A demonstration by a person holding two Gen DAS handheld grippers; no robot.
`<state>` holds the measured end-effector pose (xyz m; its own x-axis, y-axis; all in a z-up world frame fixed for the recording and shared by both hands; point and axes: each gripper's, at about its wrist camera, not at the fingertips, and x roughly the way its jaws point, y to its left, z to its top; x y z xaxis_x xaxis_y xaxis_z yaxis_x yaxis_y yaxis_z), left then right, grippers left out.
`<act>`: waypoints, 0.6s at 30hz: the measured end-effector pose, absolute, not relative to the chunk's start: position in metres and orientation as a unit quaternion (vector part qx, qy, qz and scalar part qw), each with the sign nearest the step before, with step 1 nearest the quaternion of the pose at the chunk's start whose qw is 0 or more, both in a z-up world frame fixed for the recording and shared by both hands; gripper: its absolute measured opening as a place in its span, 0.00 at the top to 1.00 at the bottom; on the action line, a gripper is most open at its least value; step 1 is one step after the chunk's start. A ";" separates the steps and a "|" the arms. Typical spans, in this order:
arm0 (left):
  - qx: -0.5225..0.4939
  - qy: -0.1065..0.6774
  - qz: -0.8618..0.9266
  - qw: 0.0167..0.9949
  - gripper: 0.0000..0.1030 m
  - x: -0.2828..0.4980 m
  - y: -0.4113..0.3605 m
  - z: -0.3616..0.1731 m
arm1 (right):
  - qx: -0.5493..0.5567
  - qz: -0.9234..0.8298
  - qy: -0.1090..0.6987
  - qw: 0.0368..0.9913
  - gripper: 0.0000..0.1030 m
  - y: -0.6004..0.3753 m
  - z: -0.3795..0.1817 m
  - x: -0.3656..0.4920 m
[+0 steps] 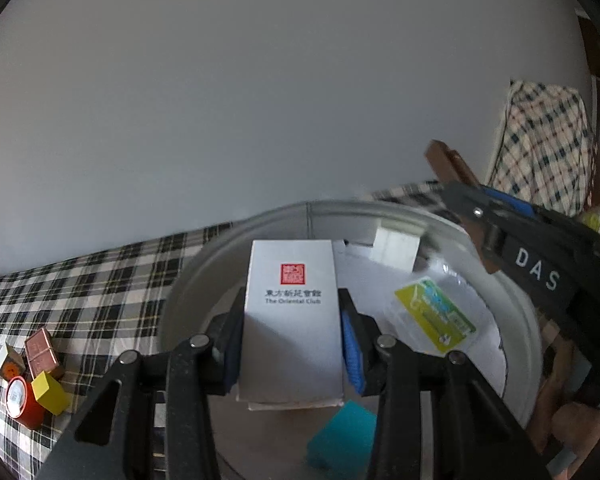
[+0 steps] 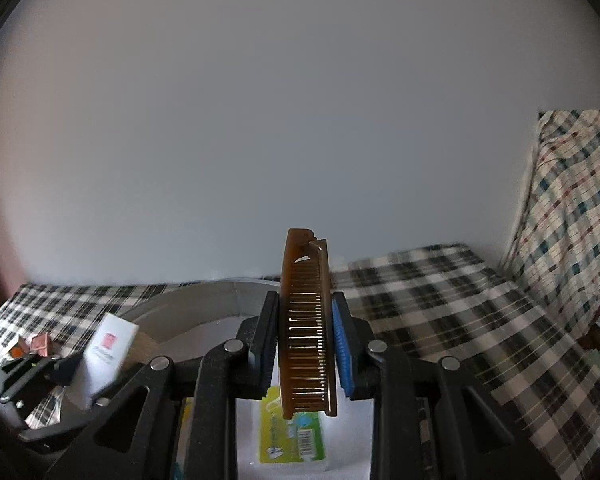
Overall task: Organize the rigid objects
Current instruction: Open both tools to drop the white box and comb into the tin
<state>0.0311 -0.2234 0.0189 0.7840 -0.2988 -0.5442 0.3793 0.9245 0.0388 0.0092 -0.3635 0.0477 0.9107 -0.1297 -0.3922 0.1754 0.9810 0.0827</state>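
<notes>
While my left tool clamps the light, crushable white cardboard box by its sides above the round grey metal basin, my right tool pinches the stiff, slippery brown plastic comb mid-length.

Crowded basin; open checked cloth alongside

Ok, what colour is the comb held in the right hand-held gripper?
Translucent brown, amber where light passes through. The comb shows best in the right wrist view.
</notes>
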 end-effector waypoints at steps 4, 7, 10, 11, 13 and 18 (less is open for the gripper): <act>0.082 0.289 -0.178 0.937 0.61 0.030 -0.227 0.012 | 0.054 -0.074 0.214 0.972 0.73 -0.360 0.043 0.014; 0.085 0.295 -0.174 0.936 0.61 0.031 -0.226 0.010 | 0.062 -0.068 0.229 0.969 0.73 -0.363 0.039 0.018; 0.086 0.302 -0.171 0.934 0.61 0.034 -0.226 0.008 | 0.076 -0.047 0.248 0.965 0.73 -0.365 0.034 0.024; 0.087 0.305 -0.170 0.933 0.61 0.035 -0.226 0.008 | 0.076 -0.042 0.253 0.964 0.73 -0.363 0.032 0.025; 0.086 0.308 -0.167 0.933 0.61 0.037 -0.225 0.008 | 0.065 -0.039 0.256 0.964 0.73 -0.357 0.032 0.026; 0.082 0.315 -0.161 0.932 0.51 0.038 -0.222 0.008 | 0.053 -0.032 0.255 0.965 0.73 -0.349 0.032 0.024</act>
